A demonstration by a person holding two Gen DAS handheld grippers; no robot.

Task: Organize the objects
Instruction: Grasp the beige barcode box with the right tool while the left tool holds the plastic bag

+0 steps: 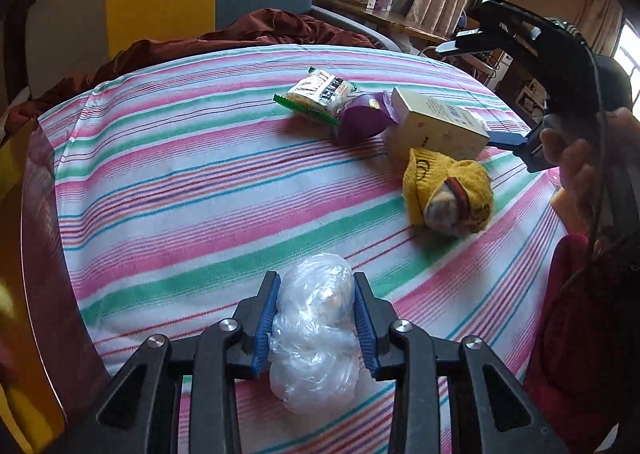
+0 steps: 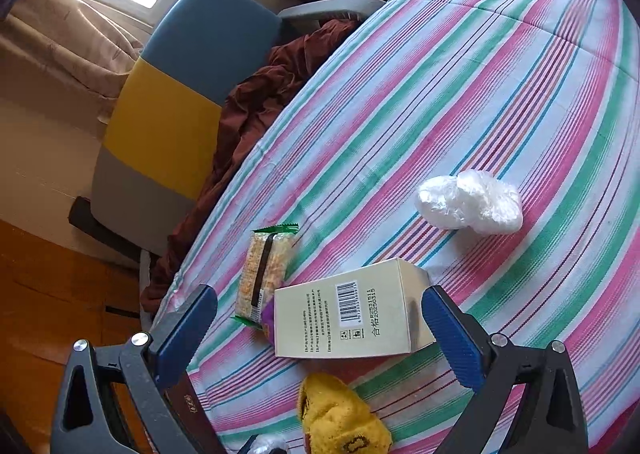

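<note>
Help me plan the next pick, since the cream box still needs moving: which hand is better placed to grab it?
Right. The right gripper hangs open just over the cream box, which lies framed between its fingers. The left gripper is shut on the clear plastic wad.

plastic wad [image 1: 314, 334]: crumpled, clear | cream box [image 2: 352, 314]: lying flat | yellow sock [image 1: 448, 190]: bundled

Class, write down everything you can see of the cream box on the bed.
The cream box is a plain rectangular carton, cardboard by its look, closed and undented. One broad face carries a barcode and lines of small print. It lies on its side on the striped sheet, its far end against a purple packet, with a yellow sock just in front. The right gripper straddles it with jaws wide open; whether a pad touches it cannot be told.
</note>
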